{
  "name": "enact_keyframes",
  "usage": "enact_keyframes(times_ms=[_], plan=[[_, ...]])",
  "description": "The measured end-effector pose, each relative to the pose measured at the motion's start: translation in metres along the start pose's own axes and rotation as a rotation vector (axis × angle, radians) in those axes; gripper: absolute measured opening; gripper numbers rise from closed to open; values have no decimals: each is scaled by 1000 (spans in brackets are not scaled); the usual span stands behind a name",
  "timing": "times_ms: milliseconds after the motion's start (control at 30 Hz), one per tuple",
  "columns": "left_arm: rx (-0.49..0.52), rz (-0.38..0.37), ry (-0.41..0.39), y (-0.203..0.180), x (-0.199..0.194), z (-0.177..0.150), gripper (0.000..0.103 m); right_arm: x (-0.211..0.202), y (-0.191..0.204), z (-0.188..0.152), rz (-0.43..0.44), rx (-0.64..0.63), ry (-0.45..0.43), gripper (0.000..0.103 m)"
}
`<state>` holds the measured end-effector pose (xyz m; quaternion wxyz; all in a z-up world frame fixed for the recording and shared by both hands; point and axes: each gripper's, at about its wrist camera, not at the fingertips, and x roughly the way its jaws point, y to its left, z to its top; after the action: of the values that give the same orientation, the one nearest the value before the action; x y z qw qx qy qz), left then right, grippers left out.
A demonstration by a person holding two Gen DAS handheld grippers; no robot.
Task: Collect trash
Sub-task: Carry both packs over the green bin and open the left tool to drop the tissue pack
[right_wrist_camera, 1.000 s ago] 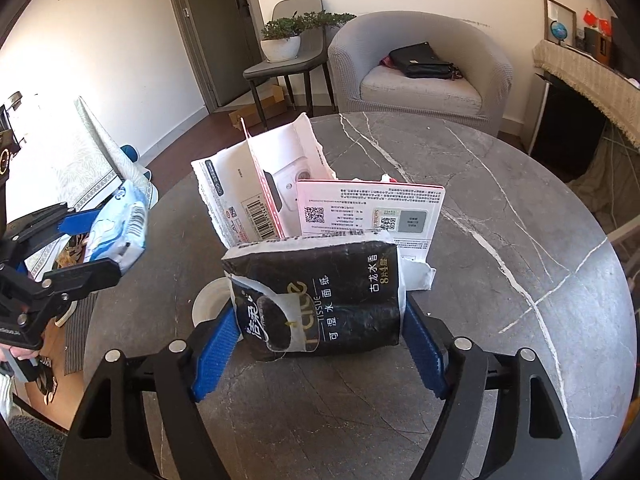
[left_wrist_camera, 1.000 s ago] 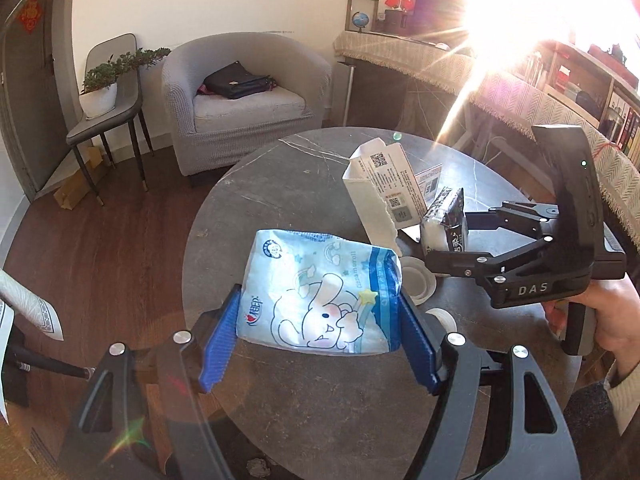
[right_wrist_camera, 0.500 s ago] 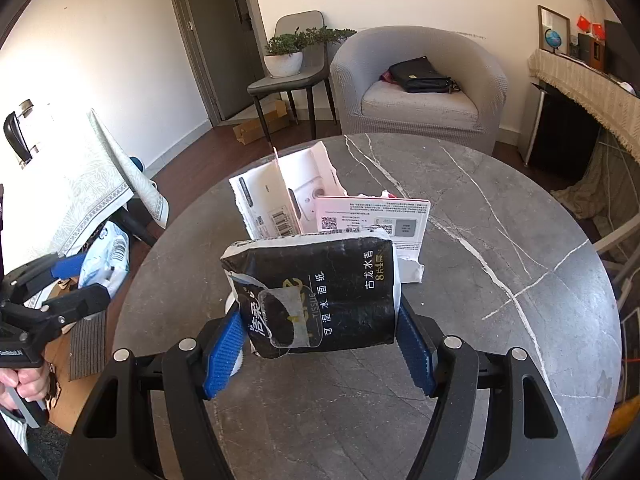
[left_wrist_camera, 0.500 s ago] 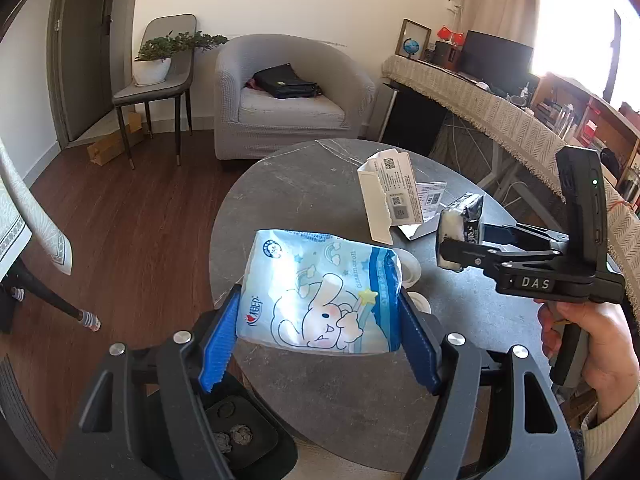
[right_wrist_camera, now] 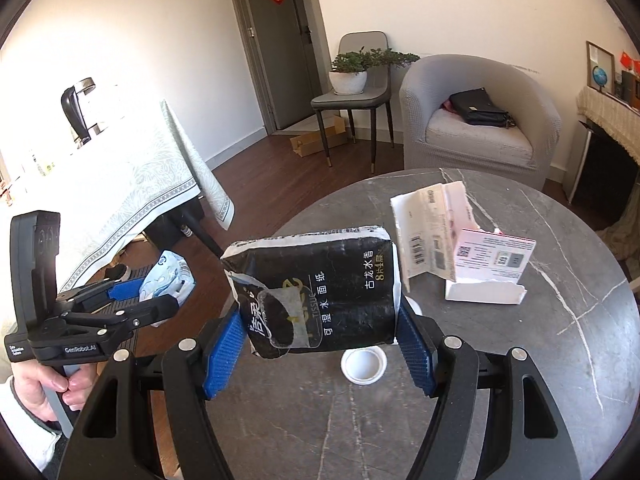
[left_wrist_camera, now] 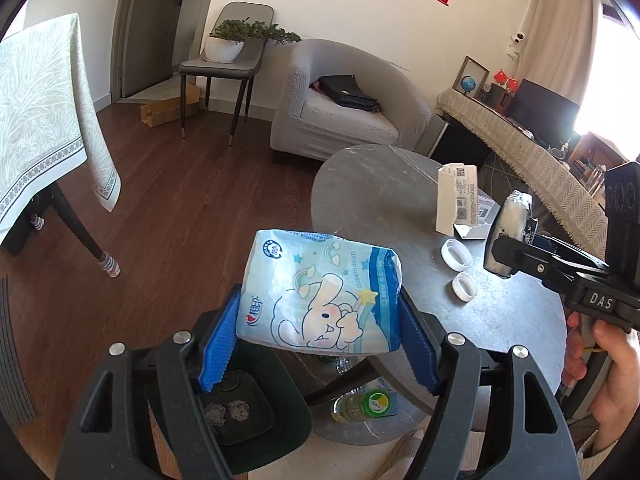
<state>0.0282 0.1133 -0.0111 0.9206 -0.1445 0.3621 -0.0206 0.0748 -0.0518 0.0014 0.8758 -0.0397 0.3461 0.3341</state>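
Observation:
My left gripper (left_wrist_camera: 320,344) is shut on a light blue tissue pack with a cartoon rabbit (left_wrist_camera: 320,296) and holds it off the left edge of the round grey table (left_wrist_camera: 372,184), above a dark trash bin (left_wrist_camera: 256,412) on the floor. My right gripper (right_wrist_camera: 320,344) is shut on a black tissue pack (right_wrist_camera: 320,292) and holds it above the table's left part. The right gripper with its pack shows in the left wrist view (left_wrist_camera: 508,240). The left gripper with the blue pack shows in the right wrist view (right_wrist_camera: 160,288).
Torn white cardboard packaging (right_wrist_camera: 436,236) and a pink-edged box (right_wrist_camera: 488,276) stand on the table (right_wrist_camera: 540,360). Two white lids (left_wrist_camera: 456,254) lie near its edge. A bottle (left_wrist_camera: 360,402) lies under the table. A cloth-covered table (left_wrist_camera: 44,120), chair and armchair (left_wrist_camera: 340,104) stand around.
My left gripper has swung left off the table with the blue pack, now over the bin. My right gripper has lifted the black pack and shifted left, tilting it.

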Motion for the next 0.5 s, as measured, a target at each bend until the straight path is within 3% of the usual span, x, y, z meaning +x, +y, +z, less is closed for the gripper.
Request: enact_keyframes(times_ms=[300, 500], plan=[[-83, 53, 21, 45, -18, -8, 75, 22, 50, 0, 82, -57, 34, 71], [-42, 92, 48, 57, -23, -22, 75, 31, 80, 2, 144, -85, 36, 71]])
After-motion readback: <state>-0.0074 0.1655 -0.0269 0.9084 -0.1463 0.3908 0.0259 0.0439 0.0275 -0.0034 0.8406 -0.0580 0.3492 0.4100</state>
